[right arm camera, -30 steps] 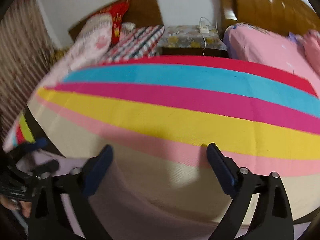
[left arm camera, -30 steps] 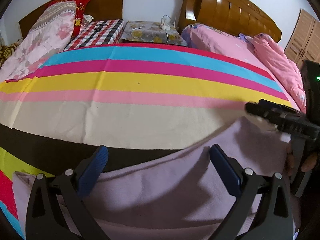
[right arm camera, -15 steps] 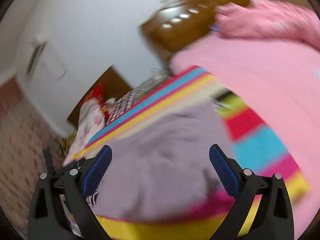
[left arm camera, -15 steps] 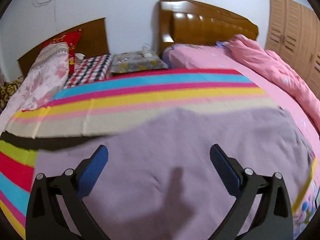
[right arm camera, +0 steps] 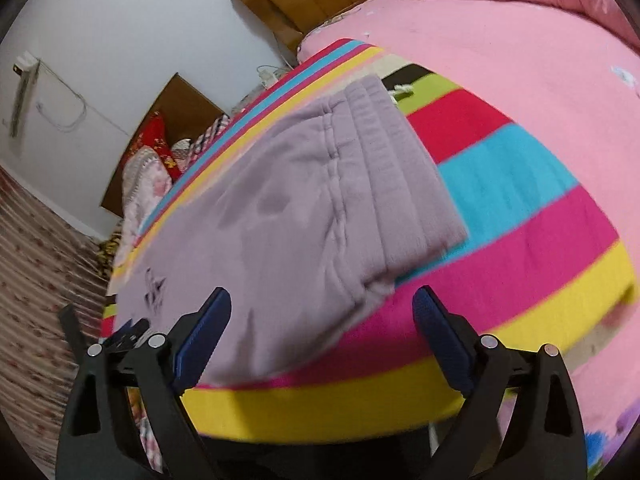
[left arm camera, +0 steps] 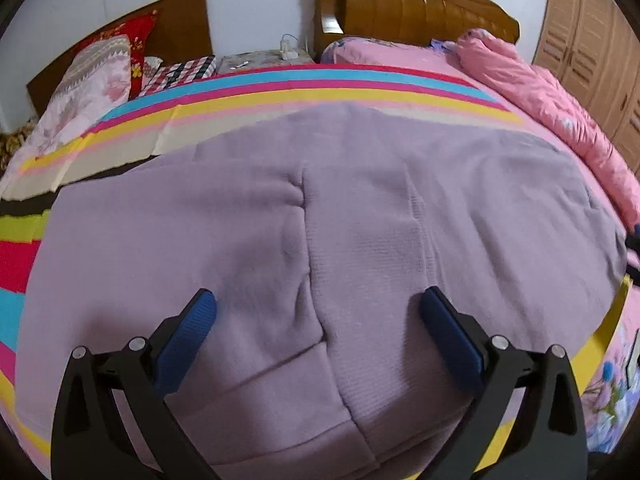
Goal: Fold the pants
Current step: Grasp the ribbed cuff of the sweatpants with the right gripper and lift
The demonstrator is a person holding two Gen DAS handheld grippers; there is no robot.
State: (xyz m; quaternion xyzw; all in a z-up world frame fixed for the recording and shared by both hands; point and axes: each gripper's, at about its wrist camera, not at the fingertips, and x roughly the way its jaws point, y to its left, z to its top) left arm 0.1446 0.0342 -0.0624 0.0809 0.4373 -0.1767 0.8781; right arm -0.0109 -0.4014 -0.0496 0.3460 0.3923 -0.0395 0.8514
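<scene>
The lilac fleece pants [left arm camera: 340,216] lie flat on the striped bedsheet [left arm camera: 280,92], spread left to right, with a seam down the middle. My left gripper [left arm camera: 318,316] is open and empty, just above the near edge of the pants. In the right wrist view the pants [right arm camera: 304,200] show their ribbed waistband end [right arm camera: 396,168]. My right gripper [right arm camera: 322,312] is open and empty, near the pants' near right corner. The left gripper's tip [right arm camera: 128,330] shows at the left edge.
A pink quilt [left arm camera: 560,96] lies along the right side of the bed. Pillows [left arm camera: 100,76] and wooden headboards [left arm camera: 420,12] stand at the far end, with a bedside table [left arm camera: 260,58] between. A wardrobe [left arm camera: 592,48] is at the far right. A patterned floor [right arm camera: 36,280] is to the left.
Both grippers have pulled back and up from the far edge of the pants. The pants now lie spread flat on the sheet. The right gripper swung round to the waistband side.
</scene>
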